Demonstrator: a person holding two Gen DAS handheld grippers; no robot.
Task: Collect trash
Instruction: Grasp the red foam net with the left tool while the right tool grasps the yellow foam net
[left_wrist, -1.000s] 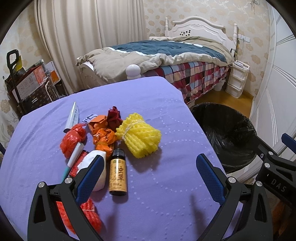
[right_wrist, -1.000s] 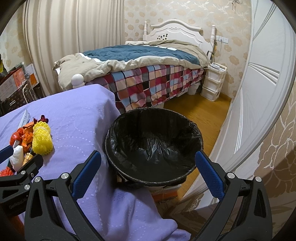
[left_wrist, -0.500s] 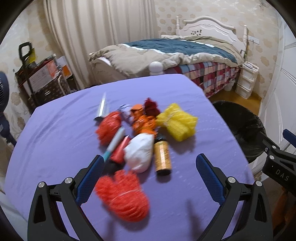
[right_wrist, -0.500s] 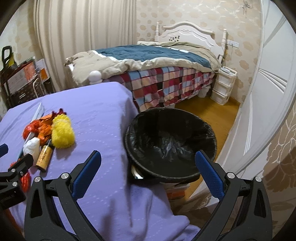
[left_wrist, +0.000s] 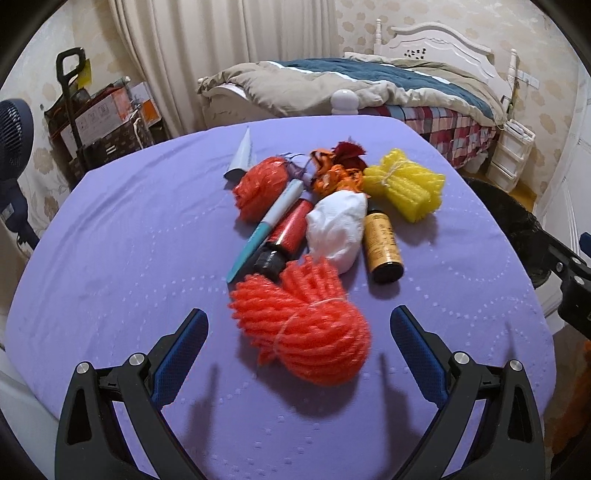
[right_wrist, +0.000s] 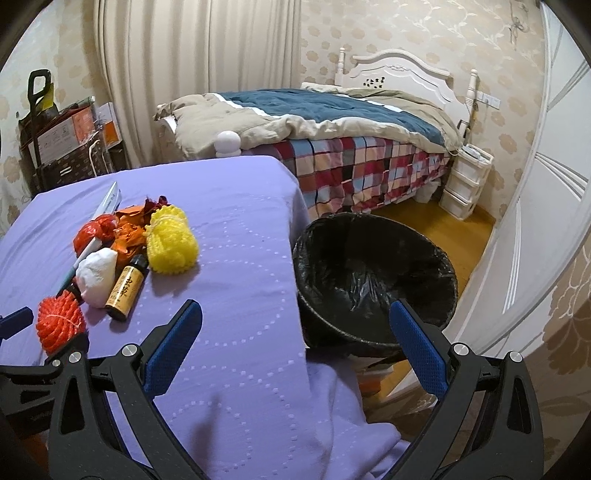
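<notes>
Pulled back from the trash pile since a second ago: left tongs then sat over the amber bottle with the near red bundle mostly cut off below, now behind the whole heap, blue pads spread wide, nothing between them. Right tongs swung from the bin toward the counter edge, also spread, empty.

Count on the purple counter: two red foam-net bundles, near one just ahead of left tongs, far one; one yellow foam-net bundle; one white crumpled wad; one amber bottle lying flat beside the wad; one teal pen; one red tube with black cap; a clump of orange and dark red wrappers; one pale blue packet.

Left view only: blue fan, tube under the pen. Right view only: open inside of the black-lined bin, standing beside the counter, empty as far as visible
</notes>
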